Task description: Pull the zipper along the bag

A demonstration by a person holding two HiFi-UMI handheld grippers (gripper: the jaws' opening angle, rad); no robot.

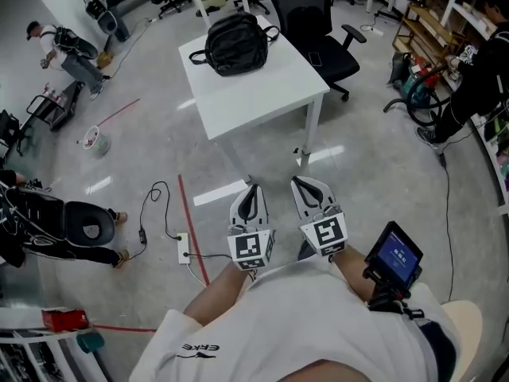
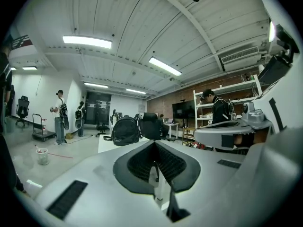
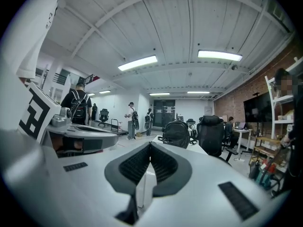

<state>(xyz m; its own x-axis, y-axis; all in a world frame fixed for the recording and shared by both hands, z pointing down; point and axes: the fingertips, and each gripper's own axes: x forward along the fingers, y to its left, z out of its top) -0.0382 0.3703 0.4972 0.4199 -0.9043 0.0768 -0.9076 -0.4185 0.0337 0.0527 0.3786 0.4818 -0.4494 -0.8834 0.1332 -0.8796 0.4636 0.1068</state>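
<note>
Left gripper [image 1: 251,185] and right gripper [image 1: 296,181] are side by side above the floor [image 1: 374,173], each with its jaws pressed together and nothing between them, both pointing roughly level toward the white counter [image 1: 262,94]. The black bag [image 1: 236,42] sits on the far part of the counter, well apart from both grippers, and its zipper is too small to make out. A black office chair [image 1: 318,30] stands just beside the counter's right side.

Head view steep down, gripper views level fwd, sharing far bag [image 1: 235,42]
</note>
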